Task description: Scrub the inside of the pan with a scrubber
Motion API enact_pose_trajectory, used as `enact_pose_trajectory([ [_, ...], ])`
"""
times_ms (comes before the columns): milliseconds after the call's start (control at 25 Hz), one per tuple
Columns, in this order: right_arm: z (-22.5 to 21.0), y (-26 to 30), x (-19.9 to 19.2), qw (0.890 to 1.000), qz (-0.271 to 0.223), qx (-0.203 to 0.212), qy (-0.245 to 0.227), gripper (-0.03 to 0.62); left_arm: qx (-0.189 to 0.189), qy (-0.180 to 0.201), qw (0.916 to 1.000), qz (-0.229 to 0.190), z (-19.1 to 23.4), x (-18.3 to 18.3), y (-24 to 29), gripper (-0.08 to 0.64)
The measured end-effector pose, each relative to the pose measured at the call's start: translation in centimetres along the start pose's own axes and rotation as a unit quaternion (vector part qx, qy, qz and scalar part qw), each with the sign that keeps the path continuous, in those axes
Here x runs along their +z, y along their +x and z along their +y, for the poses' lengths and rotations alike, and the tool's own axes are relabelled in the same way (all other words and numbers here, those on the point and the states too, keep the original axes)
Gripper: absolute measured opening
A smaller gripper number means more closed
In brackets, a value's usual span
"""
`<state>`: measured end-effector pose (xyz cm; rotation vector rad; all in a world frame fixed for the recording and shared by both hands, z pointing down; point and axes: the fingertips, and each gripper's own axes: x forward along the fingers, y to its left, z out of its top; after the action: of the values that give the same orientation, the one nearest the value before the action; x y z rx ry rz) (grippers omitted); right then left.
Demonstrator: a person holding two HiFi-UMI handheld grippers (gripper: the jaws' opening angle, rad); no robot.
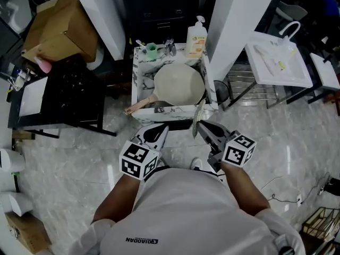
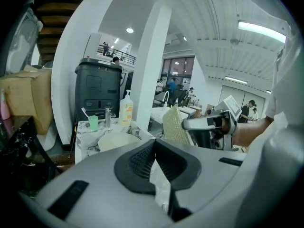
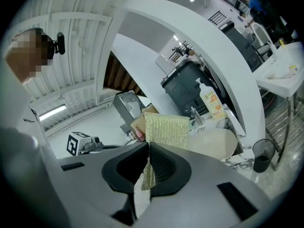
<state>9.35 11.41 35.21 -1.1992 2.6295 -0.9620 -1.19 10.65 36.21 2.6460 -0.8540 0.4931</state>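
Note:
A cream pan (image 1: pixel 179 84) lies in the marble-patterned sink (image 1: pixel 139 62), its wooden handle (image 1: pixel 141 106) pointing to the sink's front left corner. My right gripper (image 1: pixel 198 125) hovers just in front of the sink's front right rim, shut on a yellow-green mesh scrubber (image 1: pixel 198 115) that stands upright above the jaws (image 3: pixel 166 129). My left gripper (image 1: pixel 162 128) is beside it, in front of the sink and short of the pan handle, shut with nothing in it. In the left gripper view the pan (image 2: pixel 116 140) lies ahead and the scrubber (image 2: pixel 175 125) is at the right.
At the back of the sink stand a soap bottle (image 1: pixel 196 36), a faucet (image 1: pixel 170 47) and a green cup (image 1: pixel 152 51). White pillars flank the sink. A black table (image 1: pixel 69 97) and a cardboard box (image 1: pixel 58 28) are at the left, a white basin stand (image 1: pixel 279 62) at the right.

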Motion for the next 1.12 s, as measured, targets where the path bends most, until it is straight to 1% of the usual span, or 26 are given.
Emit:
enact_pose_trajectory([
  [360, -0.2, -0.1, -0.1, 1.0, -0.002, -0.002, -0.007, 0.051, -0.002, 0.011, 0.9999, -0.003, -0.1, 0.7, 0.1, 0.014],
  [600, -0.6, -0.4, -0.4, 1.0, 0.003, -0.018, -0.016, 0.051, -0.007, 0.011, 0.9999, -0.003, -0.5, 0.4, 0.2, 0.014],
  [1120, -0.7, -1.1, -0.2, 1.0, -0.006, -0.023, -0.012, 0.051, -0.011, 0.011, 0.9999, -0.005, -0.8, 0.7, 0.3, 0.014],
])
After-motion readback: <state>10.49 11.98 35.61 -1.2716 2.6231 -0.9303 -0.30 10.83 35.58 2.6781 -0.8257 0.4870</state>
